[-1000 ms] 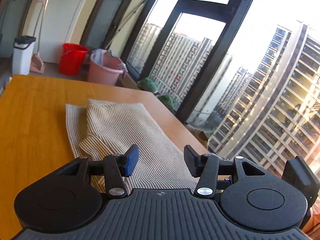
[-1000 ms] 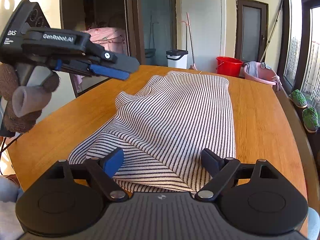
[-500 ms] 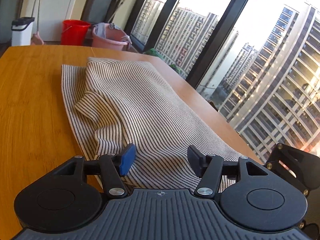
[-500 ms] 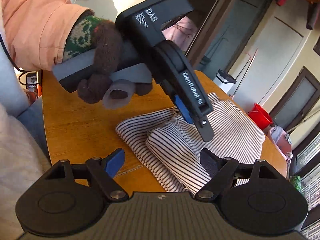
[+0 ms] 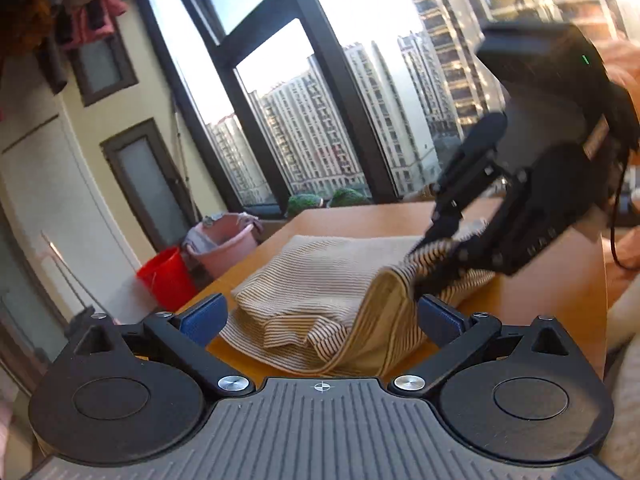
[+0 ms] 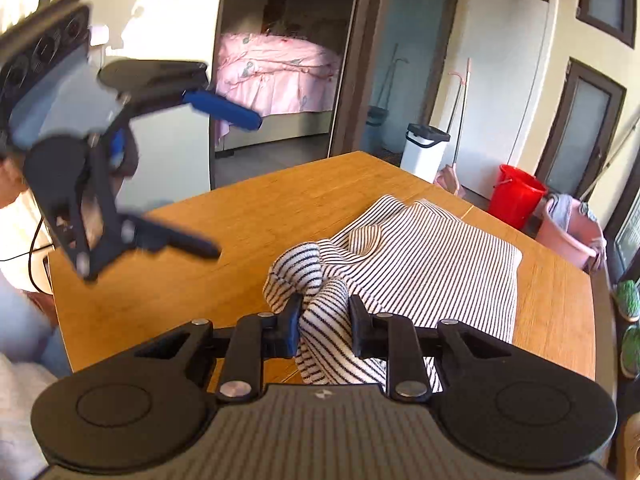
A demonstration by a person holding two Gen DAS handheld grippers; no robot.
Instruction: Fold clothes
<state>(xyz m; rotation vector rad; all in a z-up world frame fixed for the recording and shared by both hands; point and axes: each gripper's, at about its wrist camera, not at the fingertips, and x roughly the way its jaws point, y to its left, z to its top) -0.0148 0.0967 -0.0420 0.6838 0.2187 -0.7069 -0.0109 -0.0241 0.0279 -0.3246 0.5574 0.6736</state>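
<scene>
the wooden table (image 6: 224, 216) carries the striped garment (image 6: 432, 256), partly folded and bunched at its near end. the right gripper (image 6: 324, 322) pinches that bunched edge; the left gripper (image 5: 320, 316) hangs spread, empty. i judge smoothing and final folds remain.

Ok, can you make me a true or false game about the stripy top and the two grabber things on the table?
1. The right gripper pinches a bunched fold of the black-and-white striped knit top. True.
2. The left gripper is clamped shut on the cloth. False: its blue-padded fingers stand wide apart, holding nothing.
3. The top lies on an orange-brown wooden table. True.
4. The round red plastic bucket sits on the table. False: it stands on the floor beyond it, beside a pink plastic tub.
5. A white bin with a black lid stands past the table's far edge. True.
</scene>
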